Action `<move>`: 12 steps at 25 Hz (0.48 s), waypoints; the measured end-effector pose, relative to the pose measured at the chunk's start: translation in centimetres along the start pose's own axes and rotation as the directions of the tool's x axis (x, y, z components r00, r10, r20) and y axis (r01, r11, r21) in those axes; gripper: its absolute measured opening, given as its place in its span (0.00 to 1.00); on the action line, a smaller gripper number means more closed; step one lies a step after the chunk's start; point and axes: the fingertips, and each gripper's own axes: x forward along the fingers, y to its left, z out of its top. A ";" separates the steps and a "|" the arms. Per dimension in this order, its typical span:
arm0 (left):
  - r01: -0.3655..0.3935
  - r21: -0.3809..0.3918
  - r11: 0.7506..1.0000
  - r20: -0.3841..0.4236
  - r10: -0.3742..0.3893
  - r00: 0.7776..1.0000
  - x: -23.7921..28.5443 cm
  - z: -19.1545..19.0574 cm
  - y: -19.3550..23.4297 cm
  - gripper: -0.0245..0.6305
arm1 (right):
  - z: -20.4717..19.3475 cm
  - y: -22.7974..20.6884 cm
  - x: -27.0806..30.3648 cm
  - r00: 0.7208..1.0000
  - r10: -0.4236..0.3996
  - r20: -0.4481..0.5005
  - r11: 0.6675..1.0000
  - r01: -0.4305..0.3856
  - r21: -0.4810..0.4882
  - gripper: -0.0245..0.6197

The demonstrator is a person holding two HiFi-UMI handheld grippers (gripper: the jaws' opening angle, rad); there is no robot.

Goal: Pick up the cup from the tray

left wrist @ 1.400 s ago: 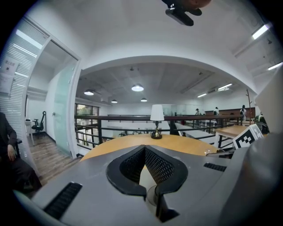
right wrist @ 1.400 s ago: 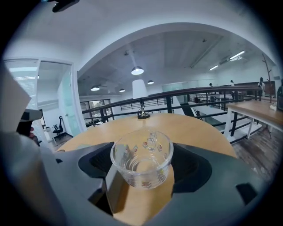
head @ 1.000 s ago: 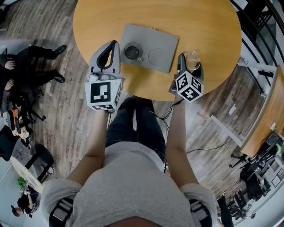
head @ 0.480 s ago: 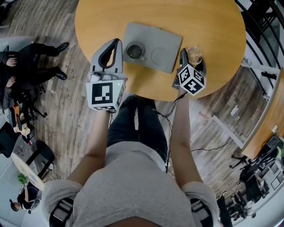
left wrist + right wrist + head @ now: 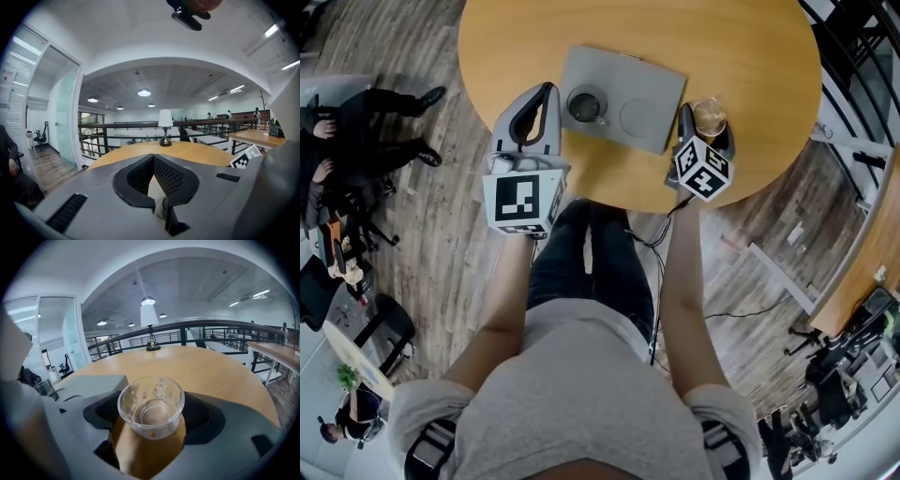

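Two cups: glass cup (image 5: 151, 408) clamped in right gripper (image 5: 705, 120), right of tray (image 5: 654, 82); dark cup (image 5: 585, 106) on tray, beside clenched, empty left gripper (image 5: 547, 92).

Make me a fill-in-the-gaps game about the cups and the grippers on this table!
1. The glass cup in the right gripper is ____ inside.
2. The grey tray holds just ____ dark cup.
3. The wooden table is ____ in shape.
4. The left gripper holds ____.
Missing words: empty; one; round; nothing.
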 end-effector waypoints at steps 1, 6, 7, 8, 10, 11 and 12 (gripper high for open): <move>-0.002 -0.002 1.000 -0.001 0.002 1.000 0.0 -0.1 0.0 0.05 | 0.0 -0.1 0.0 1.000 -0.002 0.004 1.000 0.002 0.000 0.58; -0.025 -0.005 1.000 -0.007 0.024 1.000 -0.2 -0.2 0.2 0.05 | 0.9 -0.4 -0.7 0.996 -0.037 0.080 0.999 0.038 -0.003 0.58; -0.024 -0.010 1.000 -0.009 0.024 1.000 -0.2 -0.2 0.2 0.05 | 1.2 -0.3 -0.9 0.994 -0.042 0.100 0.999 0.042 -0.003 0.58; -0.024 -0.016 1.000 -0.010 0.024 1.000 -0.3 -0.3 0.3 0.05 | 1.5 -0.2 -1.1 0.993 -0.044 0.111 0.999 0.044 -0.002 0.58; -0.025 -0.025 0.999 -0.008 0.025 1.000 -0.3 -0.3 0.5 0.05 | 2.0 0.0 -1.7 0.991 -0.044 0.123 0.999 0.044 0.001 0.58; -0.026 -0.027 0.999 -0.005 0.026 1.000 -0.4 -0.2 0.6 0.05 | 2.3 0.1 -2.1 0.990 -0.044 0.130 0.999 0.045 -0.003 0.58; -0.027 -0.029 0.999 -0.001 0.027 1.000 -0.5 -0.1 0.6 0.05 | 2.8 0.2 -2.7 0.989 -0.047 0.141 0.999 0.048 -0.009 0.58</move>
